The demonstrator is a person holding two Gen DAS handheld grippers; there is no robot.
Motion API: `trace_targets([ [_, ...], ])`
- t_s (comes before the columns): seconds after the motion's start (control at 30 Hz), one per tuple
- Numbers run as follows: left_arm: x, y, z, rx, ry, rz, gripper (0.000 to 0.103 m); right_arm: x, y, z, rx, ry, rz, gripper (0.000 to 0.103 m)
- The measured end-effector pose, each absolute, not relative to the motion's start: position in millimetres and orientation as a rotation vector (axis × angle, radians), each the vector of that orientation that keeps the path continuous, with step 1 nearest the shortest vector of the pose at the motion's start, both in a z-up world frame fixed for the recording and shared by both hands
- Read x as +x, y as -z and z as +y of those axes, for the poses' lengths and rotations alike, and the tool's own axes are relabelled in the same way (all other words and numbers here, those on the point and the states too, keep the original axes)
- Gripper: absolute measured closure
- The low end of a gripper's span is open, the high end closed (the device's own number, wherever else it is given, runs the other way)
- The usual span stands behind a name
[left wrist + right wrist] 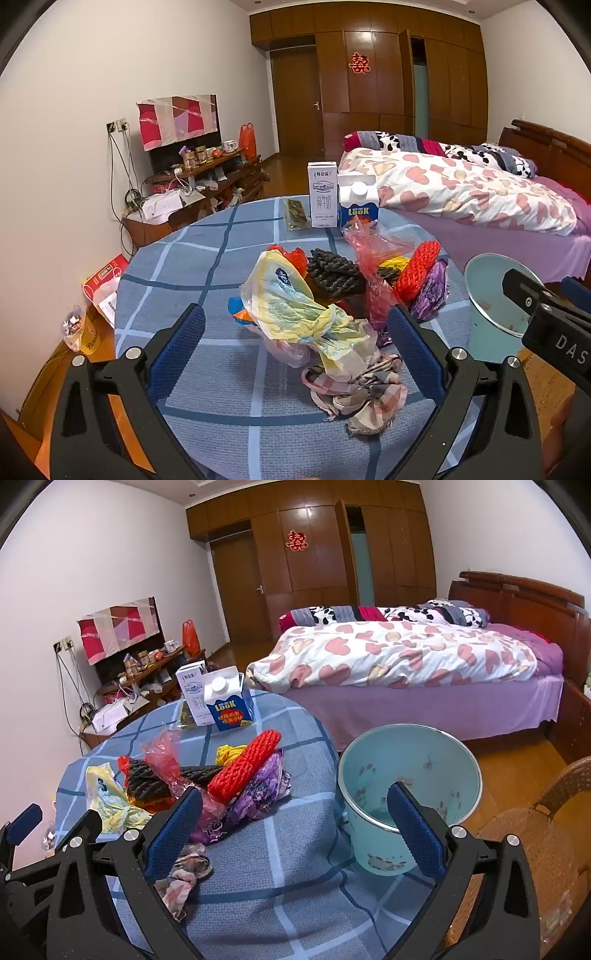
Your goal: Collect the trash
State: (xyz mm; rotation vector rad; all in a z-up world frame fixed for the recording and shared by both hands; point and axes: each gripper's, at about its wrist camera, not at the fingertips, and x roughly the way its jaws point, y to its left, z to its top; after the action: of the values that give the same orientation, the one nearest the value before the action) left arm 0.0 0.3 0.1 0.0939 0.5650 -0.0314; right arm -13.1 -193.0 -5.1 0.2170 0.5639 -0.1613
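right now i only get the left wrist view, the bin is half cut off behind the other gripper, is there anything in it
Observer: In the right wrist view the light blue bin looks nearly empty; only small bits and stains show on its inner wall.
Operator: where does it stand
Observer: On the wooden floor, between the round table and the bed, close against the table's edge.
Operator: anything else on that side
Observer: A wicker chair stands just right of the bin, out of your view.
Operator: right gripper holding anything
Observer: No, the right gripper is open and holds nothing.
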Motion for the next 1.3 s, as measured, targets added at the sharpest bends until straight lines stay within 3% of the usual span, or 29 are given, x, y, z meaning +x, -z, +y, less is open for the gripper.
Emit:
trace_targets([
  [1.3, 0.4, 1.6, 1.1, 0.099, 0.032, 0.573, 0.006, -12.5, 4.0, -193.9, 0.210, 0.166, 0.562, 0.005],
])
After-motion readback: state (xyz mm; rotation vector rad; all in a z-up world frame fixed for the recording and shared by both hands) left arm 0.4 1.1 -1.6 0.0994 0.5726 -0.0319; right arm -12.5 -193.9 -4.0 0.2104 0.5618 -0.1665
